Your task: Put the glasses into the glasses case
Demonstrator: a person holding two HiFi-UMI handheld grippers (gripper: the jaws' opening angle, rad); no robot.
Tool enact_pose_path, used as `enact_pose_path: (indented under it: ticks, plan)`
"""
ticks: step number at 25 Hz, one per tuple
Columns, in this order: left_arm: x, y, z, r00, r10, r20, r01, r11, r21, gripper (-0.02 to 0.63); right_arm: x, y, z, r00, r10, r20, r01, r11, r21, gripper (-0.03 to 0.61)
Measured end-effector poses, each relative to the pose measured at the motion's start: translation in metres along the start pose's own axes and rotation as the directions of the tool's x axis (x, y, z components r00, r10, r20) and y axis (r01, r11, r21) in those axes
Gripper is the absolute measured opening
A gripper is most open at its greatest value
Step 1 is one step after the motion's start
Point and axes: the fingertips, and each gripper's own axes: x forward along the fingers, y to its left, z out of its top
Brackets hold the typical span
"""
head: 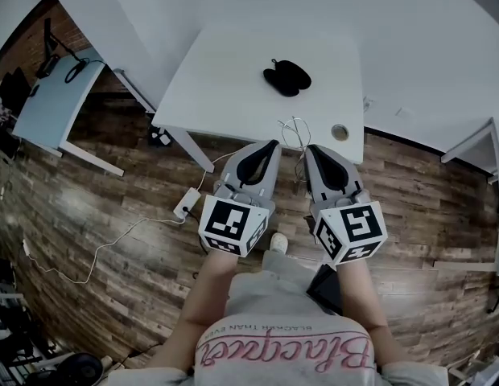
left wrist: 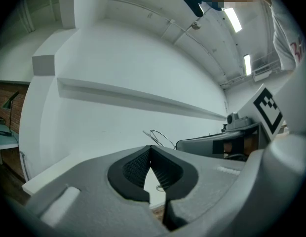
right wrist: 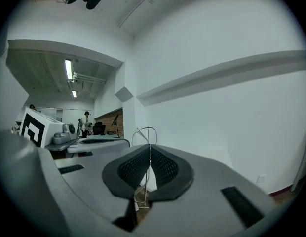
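Below us, wood-plank floor point(head: 113, 207) fills most of the head view, and the white table point(head: 225, 79) stands straight ahead against a white wall. A second, pale table point(head: 48, 107) sits off to our left with dark gear on it. Our shirt point(head: 290, 344) fills the bottom edge.

Both tools reach to the table's near edge. The left gripper point(head: 272, 145) has its pads together at the tip, and we see nothing pinched there. The right gripper point(head: 312, 149) is closed on a thin wire of the glasses point(head: 294, 129), which runs up between its pads to a rim loop above them point(right wrist: 146, 132). The glasses sit at the table's front edge between the two tips. We cannot tell whether they rest on it.

The black case point(head: 286, 77) lies farther back on the table, well apart from the glasses, with bare tabletop between. A white power strip point(head: 186, 203) and its cable lie on the floor left of the grippers. A small round fitting point(head: 340, 132) sits near the table's right front corner.

Pink script crosses the shirt, upside down to us, under a smaller printed line. We cannot read either surely.
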Motion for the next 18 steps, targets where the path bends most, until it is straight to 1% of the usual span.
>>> enact_pose_path:
  ticks: [5,9,18]
  plan:
    - [0.041,0.016,-0.004,1.000,-0.011,-0.003,0.011,1.000,-0.002,0.003,0.034,-0.031,0.000,1.000,-0.002,-0.009,0.002,1.000,0.007,0.012]
    - [0.067,0.033,-0.012,1.000,-0.014,-0.010,0.014,1.000,-0.028,0.003,0.058,-0.049,0.000,1.000,0.006,-0.022,-0.007,1.000,-0.002,0.014]
    - [0.099,0.063,-0.024,1.000,-0.014,-0.026,0.013,0.999,-0.036,0.003,0.103,-0.075,-0.005,0.999,0.004,-0.049,-0.003,1.000,0.006,0.012]
